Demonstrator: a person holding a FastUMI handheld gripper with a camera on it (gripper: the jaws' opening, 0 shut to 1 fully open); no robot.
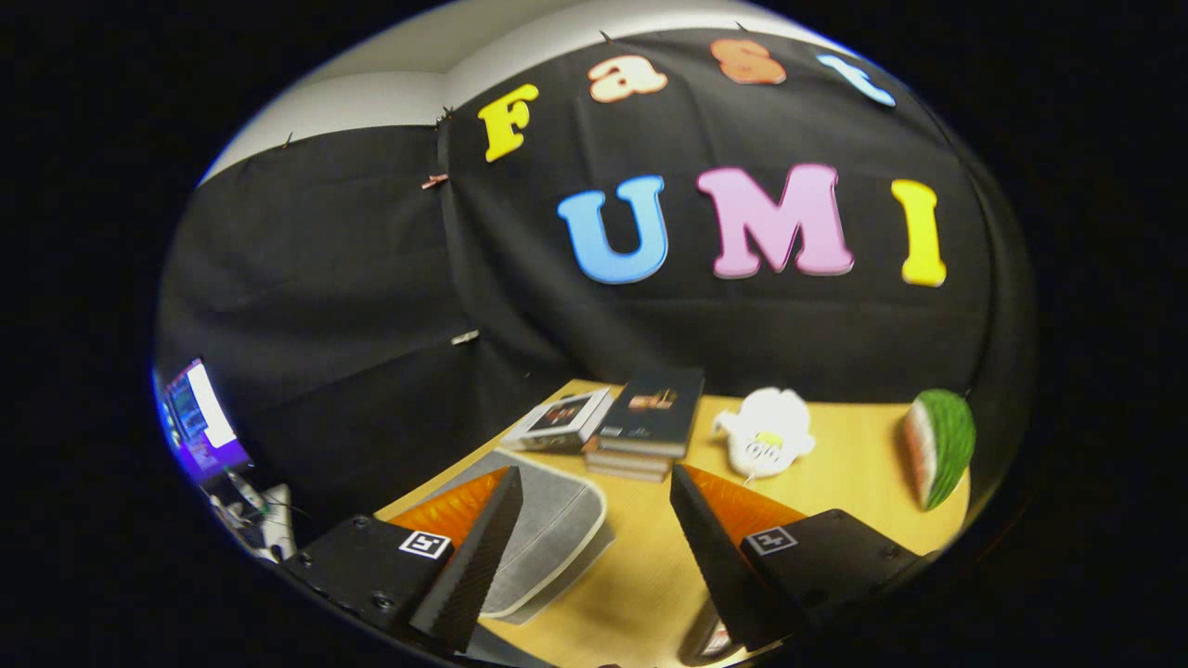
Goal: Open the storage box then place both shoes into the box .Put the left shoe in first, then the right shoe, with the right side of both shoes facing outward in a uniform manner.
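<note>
My gripper [594,473] is open and held above the wooden table [640,575], with nothing between its fingers. A grey flat thing with a pale rim [548,538] lies on the table under and beside the left finger [473,557]; I cannot tell whether it is the storage box. A small dark and white piece of something [710,640] peeks out under the right finger [715,547], mostly hidden, and I cannot tell what it is.
Beyond the fingers, a stack of books [650,417] and a flat boxed item [561,419] sit at the table's far edge. A white plush toy [766,431] and a watermelon-slice toy [939,445] lie to the right. A lit screen [200,417] stands off the table's left side.
</note>
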